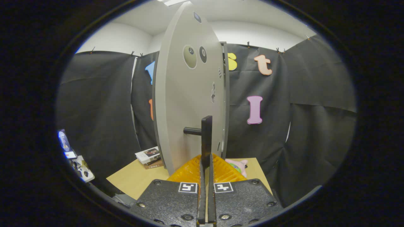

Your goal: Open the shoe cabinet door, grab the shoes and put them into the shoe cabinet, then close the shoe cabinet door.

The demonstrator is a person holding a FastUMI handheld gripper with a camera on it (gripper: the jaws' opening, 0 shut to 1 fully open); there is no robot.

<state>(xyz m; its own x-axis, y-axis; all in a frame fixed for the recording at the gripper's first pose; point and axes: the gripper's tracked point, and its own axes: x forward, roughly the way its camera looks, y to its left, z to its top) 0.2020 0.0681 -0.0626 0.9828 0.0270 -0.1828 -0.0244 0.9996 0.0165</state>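
A: In the gripper view, the gripper [206,164] looks clenched on the dark handle [206,135] of the cabinet door [186,104], both fingers nearly together around it just ahead.

B: The door stands edge-on at twelve o'clock. I'd judge it mid-swing; whether opening or closing, I cannot tell.

A: Keep the grip firm and follow the hinge's arc. No shoes seen; books [149,156] lie at ten o'clock on the table [132,179].
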